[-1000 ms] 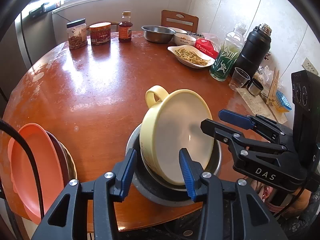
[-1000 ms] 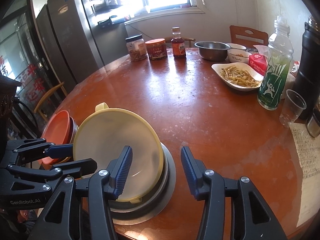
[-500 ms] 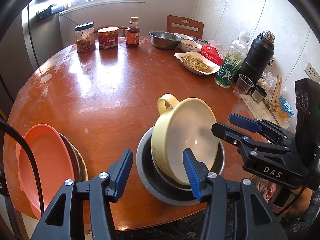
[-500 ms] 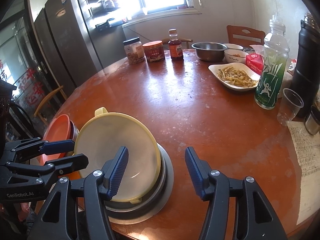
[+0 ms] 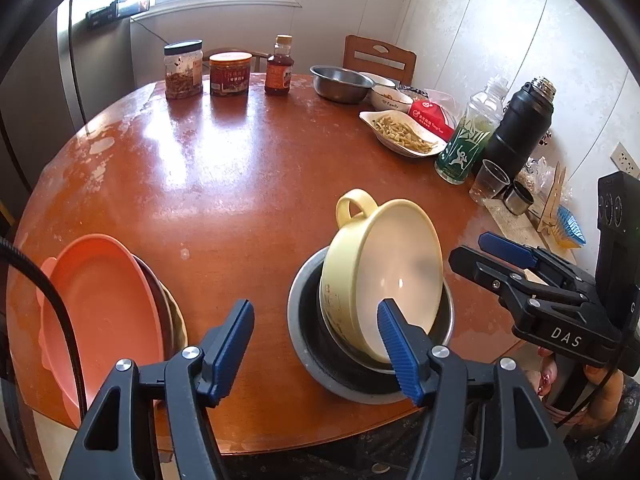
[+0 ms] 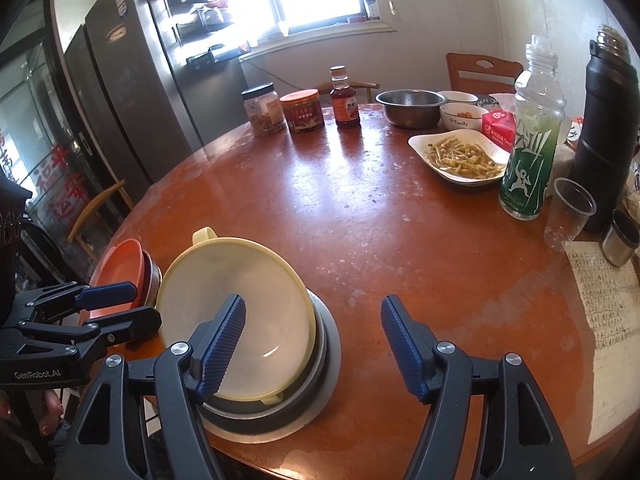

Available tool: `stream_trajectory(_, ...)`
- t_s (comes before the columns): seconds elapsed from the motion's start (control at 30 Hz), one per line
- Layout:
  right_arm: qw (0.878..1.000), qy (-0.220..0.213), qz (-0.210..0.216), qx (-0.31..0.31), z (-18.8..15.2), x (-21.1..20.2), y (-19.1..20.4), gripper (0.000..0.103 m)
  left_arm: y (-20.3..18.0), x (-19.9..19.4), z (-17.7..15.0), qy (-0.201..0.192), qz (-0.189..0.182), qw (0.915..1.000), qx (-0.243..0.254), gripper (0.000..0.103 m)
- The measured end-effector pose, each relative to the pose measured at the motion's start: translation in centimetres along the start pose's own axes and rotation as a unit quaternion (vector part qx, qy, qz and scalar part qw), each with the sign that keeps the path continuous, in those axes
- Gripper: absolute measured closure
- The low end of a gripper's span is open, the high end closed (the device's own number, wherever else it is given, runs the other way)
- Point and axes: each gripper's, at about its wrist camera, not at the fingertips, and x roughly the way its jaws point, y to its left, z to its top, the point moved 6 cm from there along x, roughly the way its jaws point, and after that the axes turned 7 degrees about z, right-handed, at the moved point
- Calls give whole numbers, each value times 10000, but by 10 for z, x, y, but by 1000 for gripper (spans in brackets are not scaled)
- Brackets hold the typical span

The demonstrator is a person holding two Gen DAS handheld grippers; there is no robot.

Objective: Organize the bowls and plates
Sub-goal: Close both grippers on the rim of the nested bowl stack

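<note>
1. The left gripper (image 5: 316, 344), black with blue ribbed pads, has just been opening; its jaws now stand well apart and grip nothing.
2. The right gripper (image 6: 314, 344) has likewise just been opening and holds nothing between its wide-set pads.
3. The pale yellow handled plastic bowl (image 5: 384, 276) lies free of both grippers, tilted inside the round grey metal bowl (image 5: 304, 320), its loop handle on the far side.
4. That grey bowl stands near the front edge of the round reddish-brown wooden table (image 5: 240, 160).
5. Left of the grey bowl, a stack of plates topped by an orange plastic plate (image 5: 100, 312) sits at the table's edge.
6. Far beyond the grey bowl, along the table's rear, stand jars, a sauce bottle and a steel bowl (image 5: 340, 82).
</note>
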Motion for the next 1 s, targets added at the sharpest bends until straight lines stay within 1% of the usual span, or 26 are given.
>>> stream_trajectory(0.13,9997,120,145,157,-8,5,-2,30,-1,8,-7,148,-147,9997,-117,33)
stream_trajectory(0.27,9986,281,276,364,-19,12,-4,30,0,16,-10,276,-291,9989,-261,32)
stream_trajectory(0.33,9976,376,344,458,-24,17,-5,30,1,19,-11,335,-296,9984,-342,32)
stream_trajectory(0.5,9949,551,541,645,-33,27,-6,30,-3,34,-19,604,-406,9965,-422,32)
stream_trajectory(0.67,9935,639,614,711,-35,33,-6,30,-3,46,-22,771,-378,9952,-477,31)
stream_trajectory(1.0,9889,758,875,932,-38,46,-10,30,2,64,-27,1071,-529,9900,-753,30)
